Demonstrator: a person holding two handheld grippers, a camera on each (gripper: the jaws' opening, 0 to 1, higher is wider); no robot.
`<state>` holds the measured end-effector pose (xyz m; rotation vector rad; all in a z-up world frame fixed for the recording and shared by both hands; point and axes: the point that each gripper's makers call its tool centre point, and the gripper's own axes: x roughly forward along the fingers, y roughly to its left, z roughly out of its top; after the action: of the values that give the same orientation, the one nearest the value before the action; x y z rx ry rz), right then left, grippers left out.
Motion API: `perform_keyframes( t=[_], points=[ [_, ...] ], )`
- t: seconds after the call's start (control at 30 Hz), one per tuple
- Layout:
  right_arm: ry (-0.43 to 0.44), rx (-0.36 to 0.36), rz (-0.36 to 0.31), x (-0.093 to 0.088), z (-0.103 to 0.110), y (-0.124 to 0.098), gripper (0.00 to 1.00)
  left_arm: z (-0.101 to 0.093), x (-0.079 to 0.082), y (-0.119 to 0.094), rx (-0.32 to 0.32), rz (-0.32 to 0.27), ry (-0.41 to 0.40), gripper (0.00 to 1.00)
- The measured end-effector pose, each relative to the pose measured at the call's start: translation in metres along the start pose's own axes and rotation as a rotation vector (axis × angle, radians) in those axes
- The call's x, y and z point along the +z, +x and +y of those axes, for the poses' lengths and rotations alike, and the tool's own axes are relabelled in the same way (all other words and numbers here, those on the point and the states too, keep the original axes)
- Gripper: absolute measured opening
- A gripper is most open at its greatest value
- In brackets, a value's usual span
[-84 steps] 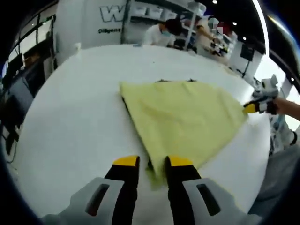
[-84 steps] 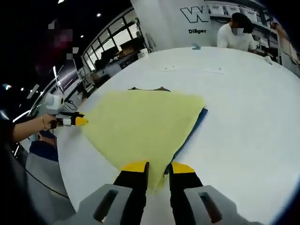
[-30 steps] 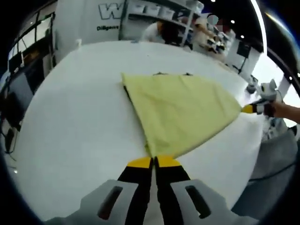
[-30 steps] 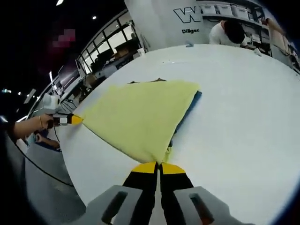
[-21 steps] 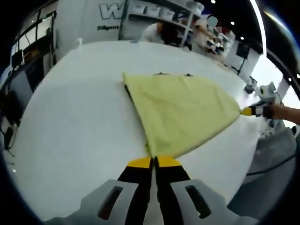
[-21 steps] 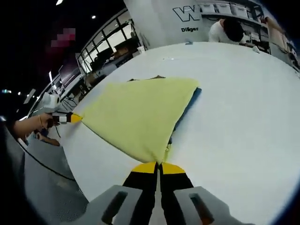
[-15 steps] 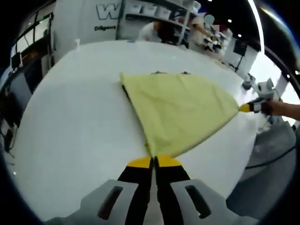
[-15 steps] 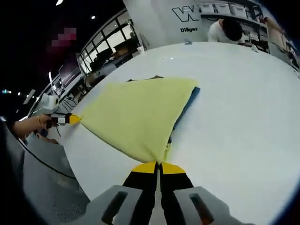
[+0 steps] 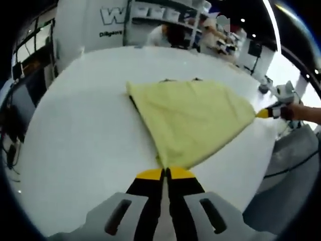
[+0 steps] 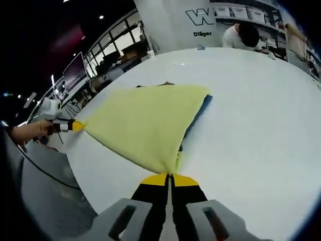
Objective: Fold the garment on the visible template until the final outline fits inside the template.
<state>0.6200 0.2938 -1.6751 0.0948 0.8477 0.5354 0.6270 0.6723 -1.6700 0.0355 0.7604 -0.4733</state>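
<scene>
table [image 9: 75,130] came first to the eye, a wide white surface that carried everything. on it lay the yellow garment [image 9: 193,118], stretched flat into a triangle shape between the two tools, and it covered most of the blue template [image 10: 200,113], of which only a narrow dark edge showed along one side of the cloth. in the background a person in white [image 10: 243,35] bent over near some shelves. the left gripper [image 9: 165,174] had its yellow-tipped jaws pressed together on one corner of the garment, near the table edge. the right gripper [image 10: 169,179] was also closed tight, pinching the opposite corner. in the left gripper view, the right gripper [image 9: 268,112] appeared far at the right, held by a hand [image 9: 301,113].
</scene>
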Motion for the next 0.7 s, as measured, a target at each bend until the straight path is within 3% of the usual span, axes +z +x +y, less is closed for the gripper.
perform_keyframes(
  t=[0.03, 0.17, 0.3, 0.4, 0.5, 0.63, 0.7],
  points=[
    [0.017, 0.025, -0.050, 0.006, 0.004, -0.002, 0.00, 0.000, 0.000, -0.001, 0.001, -0.004, -0.007, 0.03],
    [0.004, 0.028, -0.072, 0.012, 0.007, -0.004, 0.00, 0.001, 0.012, -0.014, 0.024, -0.080, -0.070, 0.09],
    [-0.021, 0.021, -0.098, 0.017, 0.007, -0.005, 0.01, 0.001, 0.019, -0.026, 0.033, -0.096, -0.055, 0.11],
    [-0.035, 0.022, -0.124, 0.025, 0.015, -0.011, 0.07, -0.002, 0.026, -0.034, 0.043, -0.128, -0.049, 0.18],
    [-0.059, 0.014, -0.154, 0.031, 0.023, -0.019, 0.14, -0.011, 0.030, -0.038, 0.037, -0.148, -0.042, 0.26],
    [-0.073, 0.030, -0.173, 0.035, 0.031, -0.023, 0.20, -0.029, 0.028, -0.039, 0.003, -0.155, -0.021, 0.26],
    [-0.085, 0.027, -0.179, 0.037, 0.032, -0.027, 0.24, -0.034, 0.030, -0.039, -0.009, -0.161, -0.019, 0.33]
  ],
)
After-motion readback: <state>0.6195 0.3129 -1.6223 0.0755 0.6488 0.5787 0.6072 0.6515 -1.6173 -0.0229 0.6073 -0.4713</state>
